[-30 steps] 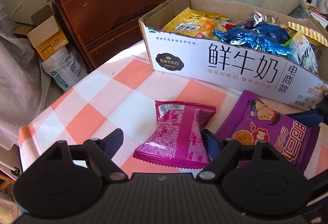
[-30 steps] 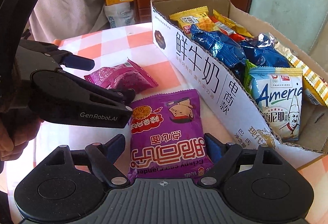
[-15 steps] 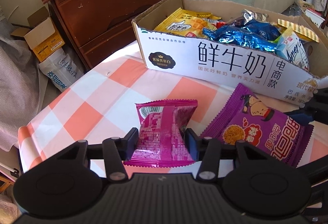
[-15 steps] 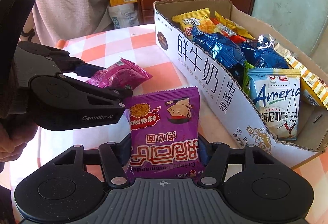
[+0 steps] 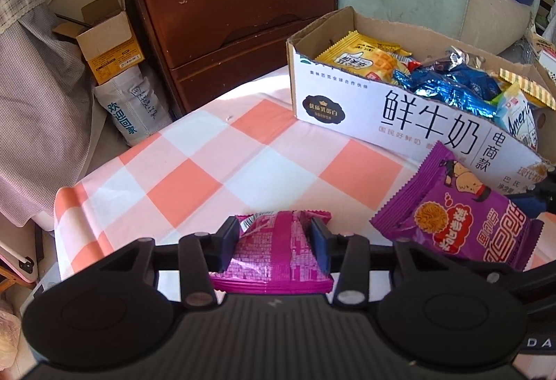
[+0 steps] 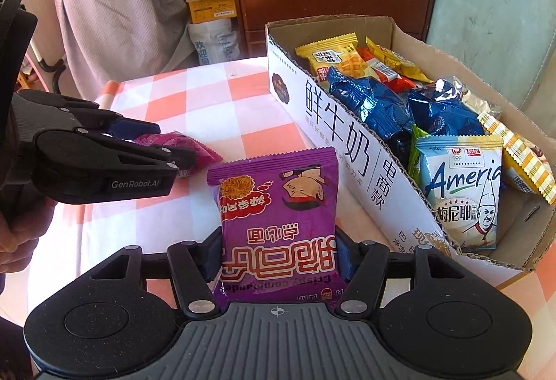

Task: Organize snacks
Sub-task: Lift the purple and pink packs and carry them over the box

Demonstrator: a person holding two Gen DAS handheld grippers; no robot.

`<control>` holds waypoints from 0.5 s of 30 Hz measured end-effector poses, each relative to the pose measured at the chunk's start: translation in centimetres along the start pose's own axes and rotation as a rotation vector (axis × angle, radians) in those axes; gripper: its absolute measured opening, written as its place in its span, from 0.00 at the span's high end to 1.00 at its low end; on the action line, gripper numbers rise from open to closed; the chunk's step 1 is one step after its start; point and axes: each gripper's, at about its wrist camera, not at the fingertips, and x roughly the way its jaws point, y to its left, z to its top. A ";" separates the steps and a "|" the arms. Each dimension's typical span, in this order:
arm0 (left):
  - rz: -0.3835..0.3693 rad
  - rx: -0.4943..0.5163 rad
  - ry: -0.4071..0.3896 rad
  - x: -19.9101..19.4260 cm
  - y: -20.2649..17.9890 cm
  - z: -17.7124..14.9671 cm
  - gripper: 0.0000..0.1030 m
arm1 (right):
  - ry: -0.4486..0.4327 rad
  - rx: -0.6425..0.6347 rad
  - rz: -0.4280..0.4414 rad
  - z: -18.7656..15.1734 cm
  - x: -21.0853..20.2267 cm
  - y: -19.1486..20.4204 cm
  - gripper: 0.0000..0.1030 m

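Left wrist view: left gripper (image 5: 276,239) is clenching the magenta snack packet (image 5: 274,251) above the checked tablecloth (image 5: 208,171).

Right wrist view: right gripper (image 6: 278,251) is gripping the purple noodle-snack packet (image 6: 278,206), just beside the cardboard box (image 6: 347,143) that is holding other snacks.

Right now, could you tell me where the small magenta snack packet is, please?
The magenta packet sits pinched between the left gripper's pads, low in the left wrist view, over the checked tablecloth, left of the purple noodle packet.
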 end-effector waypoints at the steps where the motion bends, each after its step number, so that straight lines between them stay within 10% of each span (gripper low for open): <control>1: -0.002 -0.018 -0.003 -0.1 0.3 0.0 0.59 | -0.005 0.001 0.002 0.1 -0.1 0.0 0.41; 15: -0.008 -0.064 0.028 -0.1 2.2 -1.4 0.59 | -0.035 0.018 0.021 1.0 -0.8 0.0 0.41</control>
